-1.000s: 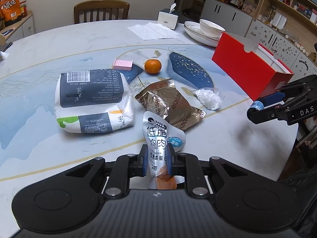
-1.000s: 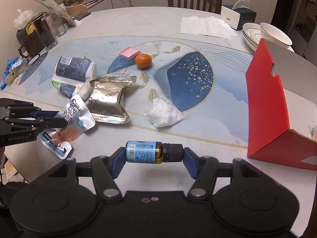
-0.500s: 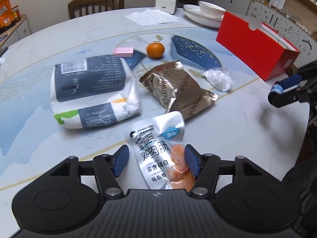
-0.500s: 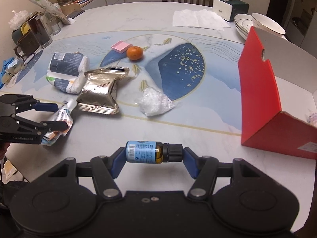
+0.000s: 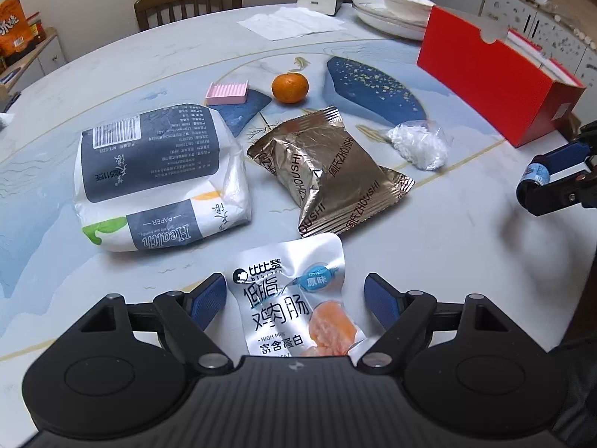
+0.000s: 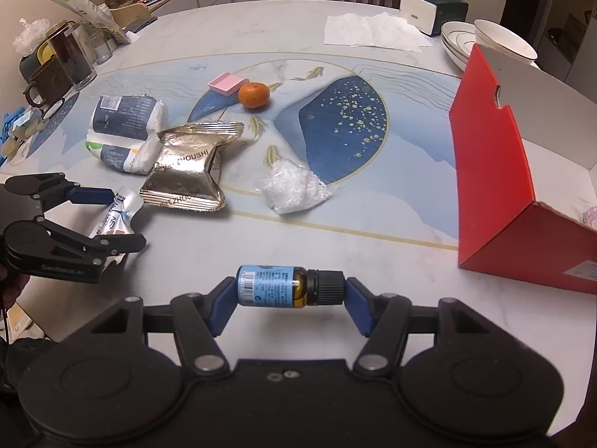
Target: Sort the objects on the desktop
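My left gripper (image 5: 294, 296) is open, its fingers either side of a white chicken-sausage pouch (image 5: 293, 298) lying flat on the table near the front edge; the pouch also shows in the right wrist view (image 6: 117, 214). My right gripper (image 6: 289, 295) is shut on a small brown bottle (image 6: 283, 286) with a blue label and black cap, held sideways above the table. Farther in lie a gold snack bag (image 5: 328, 175), a tissue pack (image 5: 156, 175), a clear bag of white bits (image 5: 419, 143), an orange (image 5: 290, 88) and a pink pad (image 5: 227, 93).
An open red box (image 6: 496, 171) stands at the right. Bowls and plates (image 6: 485, 43), a tissue box (image 6: 429, 9) and paper sheets (image 6: 373, 31) lie at the back. Mugs and jars (image 6: 56, 63) stand at the far left. A chair (image 5: 188, 2) is behind the table.
My left gripper has opened and let go of the sausage pouch, which now lies flat on the table. My right gripper still holds the bottle and has drawn back slightly.
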Motion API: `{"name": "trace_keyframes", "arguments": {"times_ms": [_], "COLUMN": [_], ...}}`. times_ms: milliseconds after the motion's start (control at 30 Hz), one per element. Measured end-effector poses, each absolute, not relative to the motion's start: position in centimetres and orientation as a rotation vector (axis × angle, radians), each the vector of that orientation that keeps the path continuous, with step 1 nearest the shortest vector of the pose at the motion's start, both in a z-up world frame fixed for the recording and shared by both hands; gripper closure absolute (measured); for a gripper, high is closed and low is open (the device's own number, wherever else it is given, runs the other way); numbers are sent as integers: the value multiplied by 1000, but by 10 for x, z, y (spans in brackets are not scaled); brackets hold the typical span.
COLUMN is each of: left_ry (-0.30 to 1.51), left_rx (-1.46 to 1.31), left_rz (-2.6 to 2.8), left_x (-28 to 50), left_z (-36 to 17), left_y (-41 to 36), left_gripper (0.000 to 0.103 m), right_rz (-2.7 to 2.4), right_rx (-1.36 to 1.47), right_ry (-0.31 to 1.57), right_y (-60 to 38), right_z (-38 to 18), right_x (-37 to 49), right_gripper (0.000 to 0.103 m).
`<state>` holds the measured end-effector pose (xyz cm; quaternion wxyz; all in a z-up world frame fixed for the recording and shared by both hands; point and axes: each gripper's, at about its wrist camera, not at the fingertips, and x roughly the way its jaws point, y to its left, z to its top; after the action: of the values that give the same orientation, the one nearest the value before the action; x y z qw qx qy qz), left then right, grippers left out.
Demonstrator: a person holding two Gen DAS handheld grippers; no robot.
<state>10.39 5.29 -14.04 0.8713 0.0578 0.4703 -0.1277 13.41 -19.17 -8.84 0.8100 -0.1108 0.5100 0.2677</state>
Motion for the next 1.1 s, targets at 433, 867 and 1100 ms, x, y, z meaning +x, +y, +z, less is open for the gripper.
{"name": "trace_keyframes", "arguments": {"times_ms": [433, 867, 1100], "left_ry": [940, 937, 911], "left_rx": [113, 47, 21], "left_rz": [-254, -237, -256], "left_x": [101, 95, 93], "left_z": [-133, -124, -107], "left_y": [56, 59, 49], "left_gripper": [57, 60, 60], "right_rz": [590, 615, 627], "right_rx": [-242, -241, -234], "right_ry": [1084, 1072, 1046], "right_y": [-191, -199, -210], "right_z": [-87, -82, -69], "right_x": [141, 153, 157], "right_gripper": [41, 41, 41]}}
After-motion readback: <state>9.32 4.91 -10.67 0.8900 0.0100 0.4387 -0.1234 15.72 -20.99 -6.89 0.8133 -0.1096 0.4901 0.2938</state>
